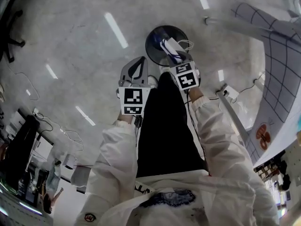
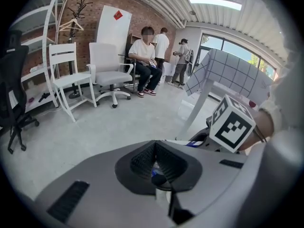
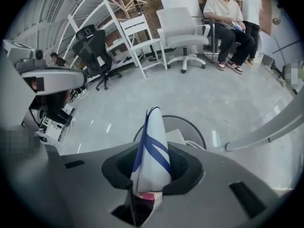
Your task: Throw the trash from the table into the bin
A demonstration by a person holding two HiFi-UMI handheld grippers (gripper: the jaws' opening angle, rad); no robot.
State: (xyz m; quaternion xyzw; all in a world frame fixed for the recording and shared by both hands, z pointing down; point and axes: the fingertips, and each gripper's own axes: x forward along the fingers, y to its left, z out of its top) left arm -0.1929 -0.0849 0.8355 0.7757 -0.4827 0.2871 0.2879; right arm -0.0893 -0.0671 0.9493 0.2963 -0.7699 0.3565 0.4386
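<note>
The round dark bin (image 1: 162,44) stands on the grey floor, right under my right gripper (image 1: 175,56). That gripper is shut on a white carton with blue stripes (image 1: 170,46), held upright over the bin's mouth. In the right gripper view the carton (image 3: 154,146) sticks up between the jaws of the gripper (image 3: 153,164), with the bin's rim (image 3: 192,125) and some white trash (image 3: 175,136) behind it. My left gripper (image 1: 138,63) hangs to the left of the bin, beside my dark trouser leg. In its own view the left gripper (image 2: 155,148) shows its pads meeting, with nothing clearly between them.
The table with a white gridded cloth (image 1: 282,55) and its white leg (image 1: 233,112) stand to the right of the bin. White chairs (image 2: 109,65) and several people (image 2: 145,56) are across the room. A black office chair (image 3: 97,51) and shelving stand further off.
</note>
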